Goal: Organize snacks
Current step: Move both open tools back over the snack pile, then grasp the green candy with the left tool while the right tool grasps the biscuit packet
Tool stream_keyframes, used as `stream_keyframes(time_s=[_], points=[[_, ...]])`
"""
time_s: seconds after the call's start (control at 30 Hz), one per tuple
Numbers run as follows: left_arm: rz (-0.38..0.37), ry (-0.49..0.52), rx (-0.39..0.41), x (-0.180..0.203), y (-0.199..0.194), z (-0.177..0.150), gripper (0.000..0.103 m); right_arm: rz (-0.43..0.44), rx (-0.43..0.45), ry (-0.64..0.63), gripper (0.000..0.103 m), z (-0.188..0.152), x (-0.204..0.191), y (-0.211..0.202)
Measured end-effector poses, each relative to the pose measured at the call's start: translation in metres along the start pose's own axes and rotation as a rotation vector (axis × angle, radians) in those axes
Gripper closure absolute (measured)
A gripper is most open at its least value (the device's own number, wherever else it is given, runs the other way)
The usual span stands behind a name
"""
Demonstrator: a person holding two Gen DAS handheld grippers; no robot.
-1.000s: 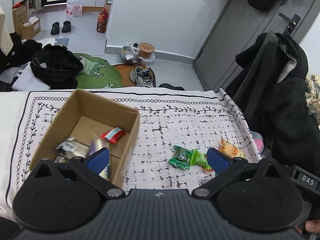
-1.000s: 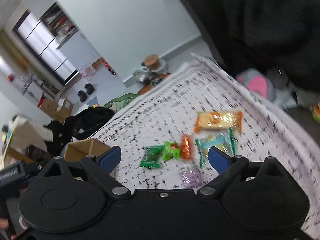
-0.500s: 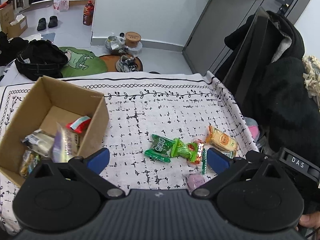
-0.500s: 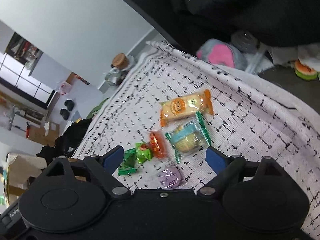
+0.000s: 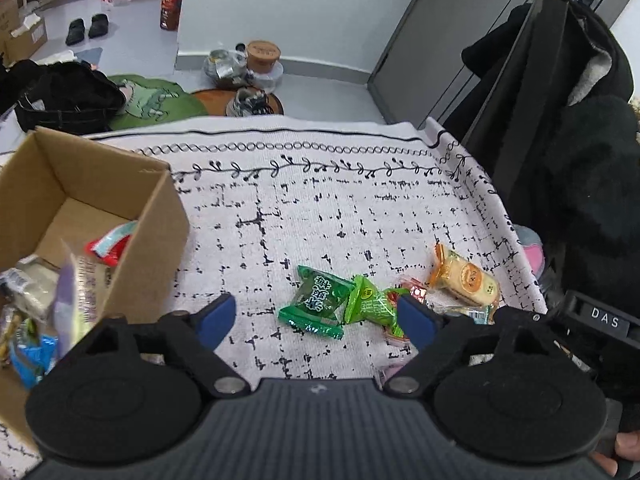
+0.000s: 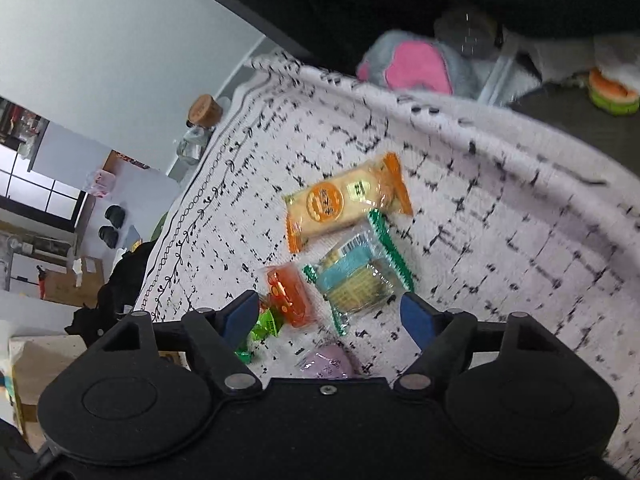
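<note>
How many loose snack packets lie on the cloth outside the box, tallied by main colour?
Green: 2, the dark green packet and the light green packet
Orange: 2, the orange biscuit packet and the small orange-red packet
Teal: 1, the cracker packet
Purple: 1, the purple packet
Total: 6

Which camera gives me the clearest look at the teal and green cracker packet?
The right wrist view: the teal and green cracker packet lies unobstructed ahead of the open right gripper. In the left wrist view only a sliver shows.

Two green packets (image 5: pixel 316 302) (image 5: pixel 370 302), one orange biscuit pack (image 6: pixel 346 204), one box (image 5: pixel 96 200)
</note>
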State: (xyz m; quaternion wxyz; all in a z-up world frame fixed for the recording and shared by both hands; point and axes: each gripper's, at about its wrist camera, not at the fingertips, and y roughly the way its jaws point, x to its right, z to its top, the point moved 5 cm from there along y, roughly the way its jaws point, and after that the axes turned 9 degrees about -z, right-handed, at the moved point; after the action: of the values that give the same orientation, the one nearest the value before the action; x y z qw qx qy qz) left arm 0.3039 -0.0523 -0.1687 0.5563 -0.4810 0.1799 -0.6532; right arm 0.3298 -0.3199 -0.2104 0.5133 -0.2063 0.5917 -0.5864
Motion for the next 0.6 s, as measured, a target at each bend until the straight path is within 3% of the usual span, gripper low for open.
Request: stream_keyframes(time_s=[0.2, 0.6], points=[[-0.019, -0.011, -0.050, -0.006, 0.029, -0.002, 0.036, -0.033, -0.033, 0.018, 0.030, 0.005, -0.001, 0.022], [-0.037, -0.004, -0.103, -0.013, 0.068, -0.001, 0.046, -0.083, -0.032, 0.041, 0.031, 0.019, 0.000, 0.046]])
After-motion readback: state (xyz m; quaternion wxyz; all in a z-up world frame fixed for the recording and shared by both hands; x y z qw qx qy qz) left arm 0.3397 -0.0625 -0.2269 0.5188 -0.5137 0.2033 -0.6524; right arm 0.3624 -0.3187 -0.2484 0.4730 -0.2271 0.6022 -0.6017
